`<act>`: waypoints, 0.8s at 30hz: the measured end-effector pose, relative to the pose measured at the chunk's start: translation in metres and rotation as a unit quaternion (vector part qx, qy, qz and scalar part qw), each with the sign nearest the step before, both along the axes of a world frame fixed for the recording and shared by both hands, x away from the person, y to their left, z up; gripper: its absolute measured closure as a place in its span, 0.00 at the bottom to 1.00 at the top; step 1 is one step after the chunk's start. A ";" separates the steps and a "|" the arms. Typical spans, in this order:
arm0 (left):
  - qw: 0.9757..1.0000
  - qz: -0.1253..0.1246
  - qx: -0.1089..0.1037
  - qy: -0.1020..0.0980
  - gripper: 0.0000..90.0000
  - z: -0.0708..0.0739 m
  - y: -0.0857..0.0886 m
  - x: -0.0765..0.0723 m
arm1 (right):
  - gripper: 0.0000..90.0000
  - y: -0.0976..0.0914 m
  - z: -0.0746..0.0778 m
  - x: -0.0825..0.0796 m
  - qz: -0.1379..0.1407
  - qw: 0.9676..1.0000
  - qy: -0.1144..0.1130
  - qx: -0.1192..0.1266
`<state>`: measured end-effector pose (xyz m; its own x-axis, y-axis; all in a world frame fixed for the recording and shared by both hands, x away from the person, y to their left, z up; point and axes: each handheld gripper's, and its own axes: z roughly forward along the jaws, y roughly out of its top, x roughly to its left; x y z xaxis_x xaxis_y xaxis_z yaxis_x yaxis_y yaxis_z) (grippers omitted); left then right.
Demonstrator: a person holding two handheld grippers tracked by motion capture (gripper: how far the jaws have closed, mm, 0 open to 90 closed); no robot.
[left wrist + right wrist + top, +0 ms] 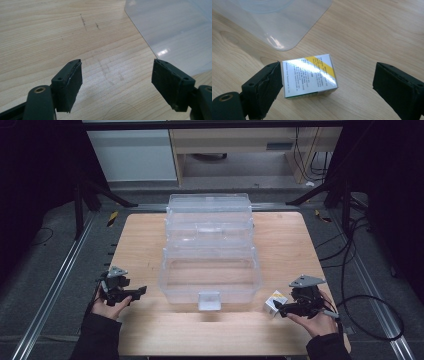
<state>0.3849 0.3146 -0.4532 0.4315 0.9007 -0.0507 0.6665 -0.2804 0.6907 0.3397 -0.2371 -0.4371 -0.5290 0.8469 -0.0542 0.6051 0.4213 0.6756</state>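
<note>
The small white-and-yellow cardboard box (309,75) lies on the wooden table (150,235) near its front right corner, between the right hand-held gripper's (325,87) wide jaws, apparently lined up for grasping. The left hand-held gripper (117,85) rests wide, empty, beside the clear plastic storage box (210,270).

I'm working in a lab-style recording bay: a wooden table (150,330) ringed by dark curtains, metal floor rails (55,285) at nine o'clock, loose cables (350,265) at three, cabinets (132,152) at twelve.
</note>
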 end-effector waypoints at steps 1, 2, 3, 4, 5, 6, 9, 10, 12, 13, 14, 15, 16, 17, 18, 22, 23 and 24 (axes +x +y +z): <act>1.000 -0.002 -0.001 0.002 0.27 0.000 0.000 0.000 | 0.10 0.002 -0.001 0.001 0.005 1.000 -0.001 -0.003; 1.000 -0.002 0.000 0.002 0.27 -0.001 0.000 0.001 | 0.09 0.003 -0.002 0.001 0.009 1.000 0.003 -0.003; 1.000 -0.003 0.000 0.002 0.27 -0.001 0.000 0.001 | 0.09 0.004 -0.003 0.001 0.011 1.000 0.005 -0.003; 1.000 -0.003 0.000 0.002 0.27 -0.001 0.000 0.001 | 0.09 0.004 -0.003 0.001 0.011 1.000 0.005 -0.003; 1.000 -0.004 0.001 0.002 0.27 -0.001 -0.001 0.001 | 0.09 0.007 -0.006 0.002 0.016 1.000 0.011 -0.008; 1.000 -0.006 0.002 0.003 0.27 0.000 -0.001 0.001 | 0.09 0.007 -0.007 0.002 0.018 1.000 0.014 -0.010; 1.000 -0.007 0.002 0.003 0.27 -0.001 -0.001 0.001 | 0.09 0.011 -0.012 0.004 0.024 0.999 0.024 -0.019; 1.000 -0.007 0.003 0.004 0.27 -0.001 -0.001 0.001 | 0.09 0.012 -0.014 0.005 0.027 0.999 0.026 -0.022; 1.000 -0.008 0.003 0.006 0.27 -0.002 -0.002 0.001 | 0.09 0.015 -0.017 0.006 0.031 0.999 0.034 -0.027; 1.000 -0.010 0.005 0.007 0.26 -0.002 -0.002 0.001 | 0.09 0.016 -0.018 0.007 0.035 0.998 0.038 -0.031; 1.000 -0.010 0.005 0.007 0.26 -0.002 -0.002 0.001 | 0.09 0.017 -0.020 0.008 0.036 0.998 0.042 -0.035; 1.000 -0.011 0.008 0.008 0.26 -0.002 -0.002 0.002 | 0.09 0.018 -0.021 0.009 0.037 0.997 0.047 -0.038; 1.000 -0.012 0.009 0.007 0.26 -0.002 -0.003 0.002 | 0.09 0.019 -0.022 0.010 0.040 0.997 0.051 -0.043; 1.000 -0.012 0.009 0.007 0.26 -0.002 -0.003 0.002 | 0.09 0.020 -0.024 0.011 0.042 0.997 0.056 -0.045; 1.000 -0.012 0.009 0.008 0.26 -0.002 -0.003 0.002 | 0.09 0.020 -0.024 0.011 0.044 0.996 0.059 -0.049; 1.000 -0.012 0.008 0.010 0.26 -0.003 -0.003 0.002 | 0.10 0.022 -0.027 0.016 0.048 0.995 0.072 -0.058; 1.000 -0.013 0.009 0.010 0.26 -0.003 -0.003 0.002 | 0.12 0.024 -0.027 0.017 0.050 0.994 0.073 -0.061; 1.000 -0.013 0.009 0.010 0.26 -0.003 -0.003 0.002 | 0.12 0.024 -0.028 0.017 0.052 0.994 0.074 -0.064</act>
<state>0.3873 0.3116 -0.4563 0.4532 0.8904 -0.0435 0.6729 -0.3096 0.6718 0.3571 -0.2127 -0.4647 -0.6234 0.7785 -0.0734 0.6427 0.5636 0.5190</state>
